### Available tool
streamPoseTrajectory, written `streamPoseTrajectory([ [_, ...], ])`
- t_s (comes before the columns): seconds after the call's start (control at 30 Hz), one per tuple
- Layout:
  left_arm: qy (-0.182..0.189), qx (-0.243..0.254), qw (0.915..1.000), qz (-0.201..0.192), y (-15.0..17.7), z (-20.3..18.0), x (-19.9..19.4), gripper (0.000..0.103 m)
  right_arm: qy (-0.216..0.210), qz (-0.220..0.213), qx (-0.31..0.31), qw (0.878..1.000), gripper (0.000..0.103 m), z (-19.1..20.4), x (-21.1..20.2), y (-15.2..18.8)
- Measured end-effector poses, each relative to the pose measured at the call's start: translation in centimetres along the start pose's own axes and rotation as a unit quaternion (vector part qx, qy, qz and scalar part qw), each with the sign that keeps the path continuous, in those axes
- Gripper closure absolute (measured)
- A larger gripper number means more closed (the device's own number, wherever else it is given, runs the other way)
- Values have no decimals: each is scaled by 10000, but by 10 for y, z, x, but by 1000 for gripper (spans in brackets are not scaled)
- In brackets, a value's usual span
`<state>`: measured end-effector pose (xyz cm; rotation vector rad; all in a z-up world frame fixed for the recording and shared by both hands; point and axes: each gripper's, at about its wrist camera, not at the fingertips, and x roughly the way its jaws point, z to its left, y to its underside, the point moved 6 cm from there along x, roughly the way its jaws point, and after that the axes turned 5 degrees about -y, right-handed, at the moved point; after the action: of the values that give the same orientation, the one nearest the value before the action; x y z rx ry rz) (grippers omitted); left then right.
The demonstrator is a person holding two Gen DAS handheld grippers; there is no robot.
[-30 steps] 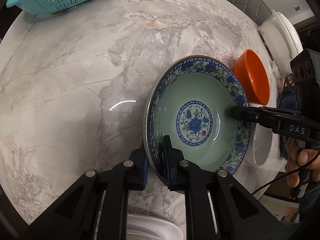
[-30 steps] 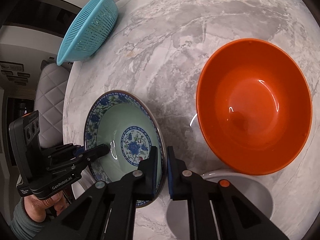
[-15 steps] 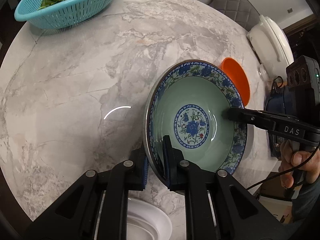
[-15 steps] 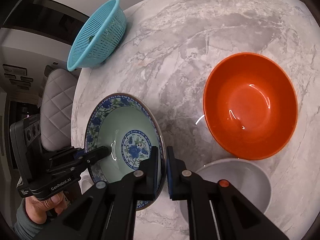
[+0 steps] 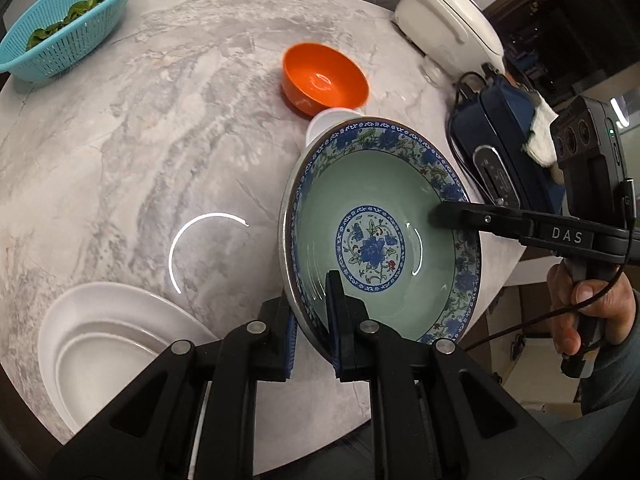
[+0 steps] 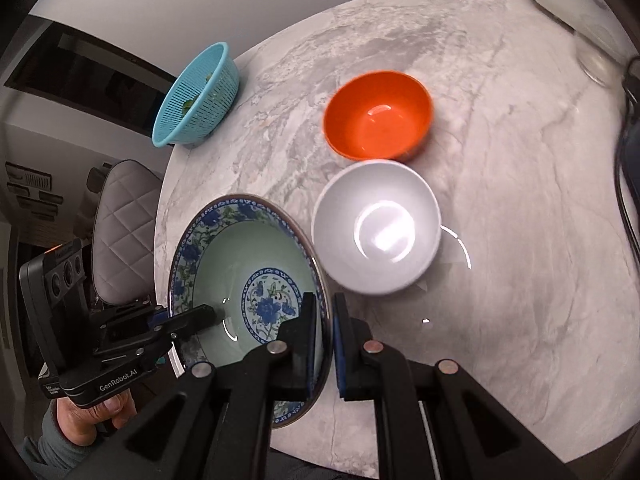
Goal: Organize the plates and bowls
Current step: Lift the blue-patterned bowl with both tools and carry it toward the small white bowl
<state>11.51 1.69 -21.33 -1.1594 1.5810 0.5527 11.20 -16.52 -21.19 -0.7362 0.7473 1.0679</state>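
Observation:
A green bowl with a blue floral rim [image 5: 372,220] [image 6: 248,256] is held in the air above the marble table [image 5: 160,120]. My left gripper [image 5: 314,316] is shut on its near rim. My right gripper [image 6: 325,320] is shut on the opposite rim, and one of its fingers [image 5: 460,214] shows inside the bowl in the left wrist view. An orange bowl [image 6: 378,114] [image 5: 324,78] and a white bowl [image 6: 376,226] [image 5: 320,124] stand on the table. Stacked white plates [image 5: 108,344] lie at the near left edge.
A teal colander with greens [image 5: 68,40] [image 6: 198,96] stands at the table's far left. A white rice cooker [image 5: 448,24] and a dark blue case [image 5: 500,152] are at the right. A grey padded chair [image 6: 120,232] stands beside the table.
Both grippers have lifted the floral bowl higher above the table. The orange bowl, white bowl and white plates now show more fully below.

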Motion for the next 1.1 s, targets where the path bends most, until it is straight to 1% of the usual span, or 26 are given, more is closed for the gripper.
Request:
streamPoseTrajectory([
  [0.17,17,220,9996,193,37,-26,17,92,18,-33,376,9993,93,-26,-9,48],
  [0.3,47,287,9991,308,59,-39,31,91,52,-52,539,9985,93,-41,-10,72],
  [0.4,90,279,9988,389,68,-40,48,91,91,-84,556,9984,93,-51,-9,83],
  [0.53,-50,318,9984,464,74,-42,70,91,145,-111,546,9983,93,-66,-1,88],
  [0.67,-135,246,9983,520,74,-38,90,91,240,-46,523,9983,93,-82,14,87],
  [0.87,-217,147,9984,495,71,-38,102,91,169,69,481,9987,93,-95,29,82],
  [0.97,-235,51,9989,404,65,-40,106,91,138,87,386,9991,94,-96,32,81],
  [1.03,-194,-76,9989,419,58,-35,105,90,86,110,343,9993,93,-97,33,80],
  [1.07,-207,-124,9989,399,58,-34,102,90,68,137,313,9994,91,-96,33,80],
  [1.1,-226,-152,9990,341,56,-32,96,88,34,150,281,9995,90,-95,32,80],
])
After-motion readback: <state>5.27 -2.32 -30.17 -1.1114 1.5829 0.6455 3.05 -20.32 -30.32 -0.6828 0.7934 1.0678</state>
